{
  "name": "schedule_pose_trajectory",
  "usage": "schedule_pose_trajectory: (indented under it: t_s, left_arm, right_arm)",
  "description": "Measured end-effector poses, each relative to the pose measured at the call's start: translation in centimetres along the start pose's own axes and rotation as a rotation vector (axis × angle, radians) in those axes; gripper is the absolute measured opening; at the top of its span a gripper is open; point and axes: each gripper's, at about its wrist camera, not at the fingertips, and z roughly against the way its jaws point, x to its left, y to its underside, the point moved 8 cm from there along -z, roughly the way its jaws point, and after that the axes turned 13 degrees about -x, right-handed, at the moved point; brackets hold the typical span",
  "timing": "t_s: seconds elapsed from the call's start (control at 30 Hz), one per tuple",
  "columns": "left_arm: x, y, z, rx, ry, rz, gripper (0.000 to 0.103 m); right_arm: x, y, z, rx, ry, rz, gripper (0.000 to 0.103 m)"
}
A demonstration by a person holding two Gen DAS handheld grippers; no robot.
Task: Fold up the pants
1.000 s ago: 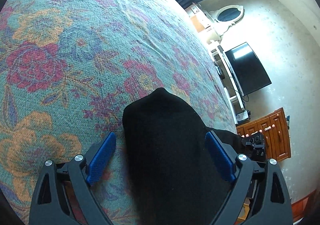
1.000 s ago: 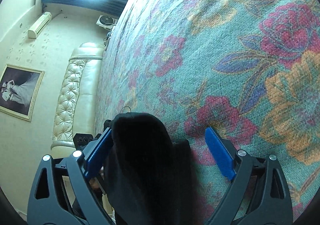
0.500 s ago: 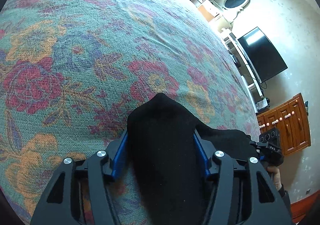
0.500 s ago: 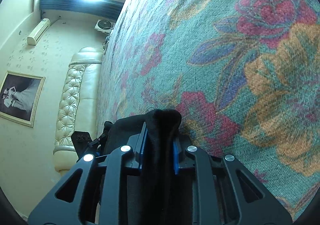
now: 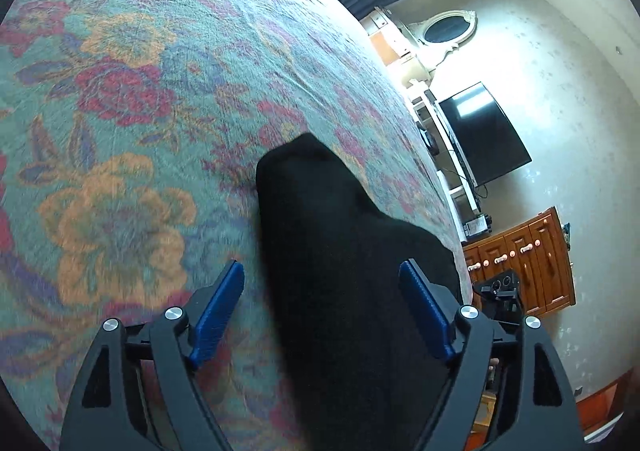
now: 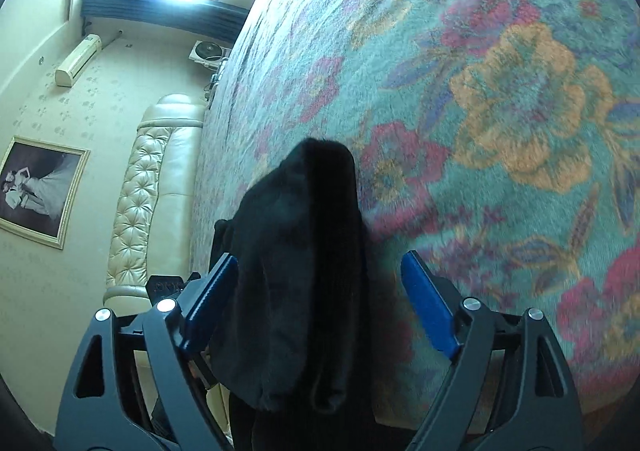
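Both tools have just let go: half a second ago each was clamped on the black pants (image 5: 340, 271), and now the left tool (image 5: 322, 293) and right tool (image 6: 318, 283) stand with fingers spread apart. The pants lie between each tool's fingers, on the floral bed (image 5: 120, 91). That suggests the fold has been laid down.

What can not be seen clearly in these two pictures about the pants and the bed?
- Left wrist view: the near part of the black pants runs off the bottom edge, between the open left hand-held gripper.
- Right wrist view: the pants hang past the bed edge; their lower part is cut off.
- Both views: folds in the black cloth are unreadable; the floral bedspread is blurred nearby.
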Motion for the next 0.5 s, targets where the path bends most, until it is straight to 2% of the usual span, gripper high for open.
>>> schedule_pose_trajectory:
  t_s: [0.2,0.33,0.37,0.43,0.47,0.5]
  left_arm:
    - [-1.8,4.7,1.4,0.059,0.010,-0.042,0.080]
    - [-2.4,5.7,0.6,0.077,-0.016,-0.124,0.085]
    - [-2.4,5.7,0.4,0.073,-0.021,-0.127,0.085]
    - [-2.4,5.6,0.3,0.065,-0.022,-0.119,0.085]
    - [-2.4,5.6,0.3,0.064,-0.021,-0.118,0.085]
    - [-2.5,5.8,0.3,0.067,-0.018,-0.118,0.085]
  right_arm:
    - [-0.1,5.4,1.6,0.057,-0.035,-0.067,0.085]
    - [-0.3,6.6,2.1,0.047,-0.075,-0.082,0.083]
    - [-0.4,6.7,2.2,0.048,-0.077,-0.089,0.081]
    - [-0.9,6.7,2.5,0.055,-0.053,-0.066,0.067]
    - [-1.1,6.8,2.6,0.056,-0.042,-0.052,0.063]
    - [-1.3,6.9,2.7,0.057,-0.037,-0.044,0.054]
